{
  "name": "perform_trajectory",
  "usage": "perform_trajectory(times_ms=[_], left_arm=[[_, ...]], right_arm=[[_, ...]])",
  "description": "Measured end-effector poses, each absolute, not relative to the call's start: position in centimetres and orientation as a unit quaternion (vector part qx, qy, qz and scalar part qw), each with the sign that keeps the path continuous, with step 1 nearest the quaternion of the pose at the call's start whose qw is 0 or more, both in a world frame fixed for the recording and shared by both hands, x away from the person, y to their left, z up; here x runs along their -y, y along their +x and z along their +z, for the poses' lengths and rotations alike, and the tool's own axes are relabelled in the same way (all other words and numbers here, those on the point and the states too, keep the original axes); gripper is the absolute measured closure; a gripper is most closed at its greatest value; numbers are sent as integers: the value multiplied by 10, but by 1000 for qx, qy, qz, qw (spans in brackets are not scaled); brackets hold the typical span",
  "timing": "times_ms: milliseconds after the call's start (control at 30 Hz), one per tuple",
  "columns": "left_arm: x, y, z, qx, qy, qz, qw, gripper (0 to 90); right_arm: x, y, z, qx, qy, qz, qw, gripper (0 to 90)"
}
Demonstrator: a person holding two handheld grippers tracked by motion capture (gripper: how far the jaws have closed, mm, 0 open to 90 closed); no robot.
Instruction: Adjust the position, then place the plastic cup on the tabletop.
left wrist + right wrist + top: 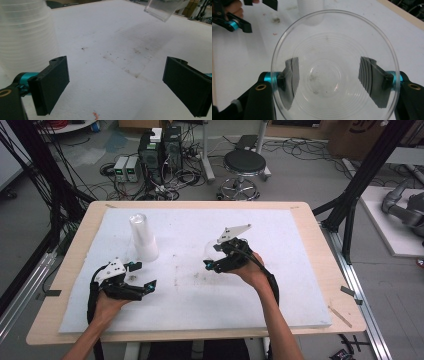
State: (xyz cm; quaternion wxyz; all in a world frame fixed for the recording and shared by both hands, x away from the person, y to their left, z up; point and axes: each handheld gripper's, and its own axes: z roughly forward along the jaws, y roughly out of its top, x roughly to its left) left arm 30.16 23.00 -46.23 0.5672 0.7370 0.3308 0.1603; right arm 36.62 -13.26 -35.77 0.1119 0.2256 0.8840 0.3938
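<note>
Right hand-held gripper (209, 260) is seen closed on a clear plastic cup (334, 75); in the right gripper view the two black jaws are pressed against the cup's outer wall from either side, with the cup's open mouth turned toward the camera. In the high view the cup (212, 251) is held above the white pad (280, 285), right of centre, clear of the surface. In the left gripper view the base of this cup (162, 8) is seen at the far right, lifted off the pad.

Left hand-held gripper (141, 275) is held at the near left of the tabletop (310, 220), its jaws spread wide with nothing between them; bare, lightly stained pad is seen in the gap.

A stack of clear cups (142, 237) is stood upside down on the pad at the far left, just beyond the left hand-held gripper and apart from it. In the left gripper view the stack (25, 35) is seen immediately beside the left jaw; contact cannot be told.
</note>
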Motion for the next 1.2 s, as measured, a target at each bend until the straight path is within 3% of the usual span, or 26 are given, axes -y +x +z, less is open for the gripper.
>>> perform_trajectory(times_ms=[300, 1200], left_arm=[[-235, 303, -468, -345, 717, 163, 583, 74], [-239, 304, -471, -345, 716, 164, 585, 74]], right_arm=[[132, 371, -358, -890, 247, 365, 118, 340], [126, 379, -373, -894, 264, 341, 122, 339]])
